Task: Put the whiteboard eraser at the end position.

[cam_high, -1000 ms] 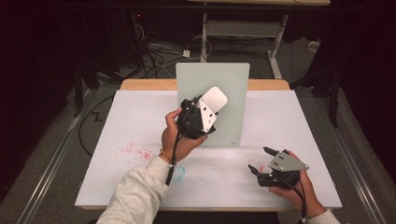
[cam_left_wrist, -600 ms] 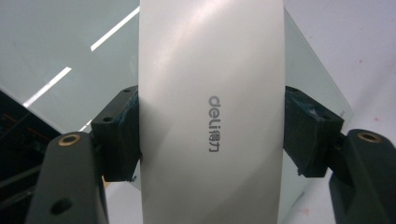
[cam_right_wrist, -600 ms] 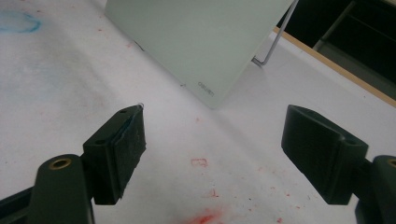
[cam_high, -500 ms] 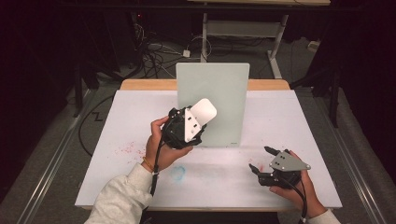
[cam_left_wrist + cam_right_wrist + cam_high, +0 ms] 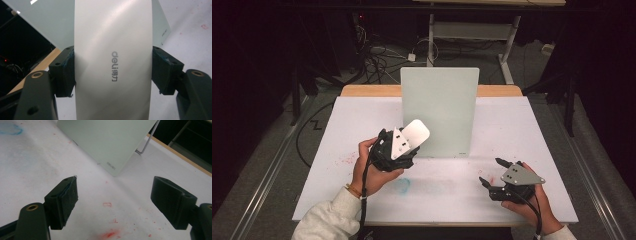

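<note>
We find the left gripper (image 5: 404, 145) raised above the white table (image 5: 512, 125), just in front of the lower left part of a pale green glass board (image 5: 439, 110) that stands upright near the table's middle. Its jaws are clamped on the two long edges of a white eraser block (image 5: 414, 134); in the left gripper view the white eraser block (image 5: 113, 60) spans the full gap between both pads and carries a grey "deli" mark on its face. We cannot tell whether the block touches the board; in the high view it overlaps the board's lower left corner region. The left hand (image 5: 372, 172) grips the tool from below, a white sleeve (image 5: 327, 220) behind it. The right gripper (image 5: 493, 172) rests low at the table's near right, well apart from the board, held by the right hand (image 5: 532, 205). Its jaws stand spread wide with nothing between them, as the right gripper view confirms. That view also shows the board's lower corner and its wire stand (image 5: 147, 140), with red marker stains (image 5: 108, 234) on the table surface. A faint blue smear (image 5: 402, 186) lies between the two hands.
</note>
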Tool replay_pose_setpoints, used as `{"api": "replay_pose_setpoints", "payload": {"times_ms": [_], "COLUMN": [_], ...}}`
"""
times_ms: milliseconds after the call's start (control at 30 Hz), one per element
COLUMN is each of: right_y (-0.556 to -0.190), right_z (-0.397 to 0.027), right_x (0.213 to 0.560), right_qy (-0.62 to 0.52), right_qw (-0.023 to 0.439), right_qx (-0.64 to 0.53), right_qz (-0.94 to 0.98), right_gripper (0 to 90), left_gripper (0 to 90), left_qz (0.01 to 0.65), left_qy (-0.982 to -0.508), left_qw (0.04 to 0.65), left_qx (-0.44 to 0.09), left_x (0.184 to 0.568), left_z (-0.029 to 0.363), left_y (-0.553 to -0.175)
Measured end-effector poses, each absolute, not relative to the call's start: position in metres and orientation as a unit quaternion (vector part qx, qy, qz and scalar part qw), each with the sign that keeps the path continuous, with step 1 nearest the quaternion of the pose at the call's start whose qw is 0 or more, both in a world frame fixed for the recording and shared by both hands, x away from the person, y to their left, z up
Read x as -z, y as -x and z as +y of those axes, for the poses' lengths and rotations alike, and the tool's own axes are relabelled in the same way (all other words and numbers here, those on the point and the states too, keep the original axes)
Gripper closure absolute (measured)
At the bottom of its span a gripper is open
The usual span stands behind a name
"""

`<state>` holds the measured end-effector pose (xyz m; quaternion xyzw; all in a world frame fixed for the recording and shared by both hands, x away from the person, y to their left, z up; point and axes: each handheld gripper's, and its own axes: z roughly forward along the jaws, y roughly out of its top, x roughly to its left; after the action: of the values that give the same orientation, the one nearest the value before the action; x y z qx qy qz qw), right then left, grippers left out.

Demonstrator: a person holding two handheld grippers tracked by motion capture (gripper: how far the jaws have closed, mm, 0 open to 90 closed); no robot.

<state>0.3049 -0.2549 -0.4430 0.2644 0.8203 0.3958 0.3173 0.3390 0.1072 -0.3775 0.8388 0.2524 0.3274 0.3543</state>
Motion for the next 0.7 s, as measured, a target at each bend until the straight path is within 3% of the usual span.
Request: {"api": "replay_pose_setpoints", "payload": {"times_ms": [700], "right_y": [-0.303], "right_z": [-0.254], "right_x": [0.443], "right_qy": [-0.261], "right_qw": [0.318], "right_qx": [-0.394], "right_qz": [0.822], "right_gripper": [22.1], "left_gripper": [29.0], "left_qz": [0.358], "left_qy": [-0.837], "left_qw": [0.321], "left_qx": [-0.262], "left_x": [0.411], "left_z": [0.132], "left_y": [-0.310]}}
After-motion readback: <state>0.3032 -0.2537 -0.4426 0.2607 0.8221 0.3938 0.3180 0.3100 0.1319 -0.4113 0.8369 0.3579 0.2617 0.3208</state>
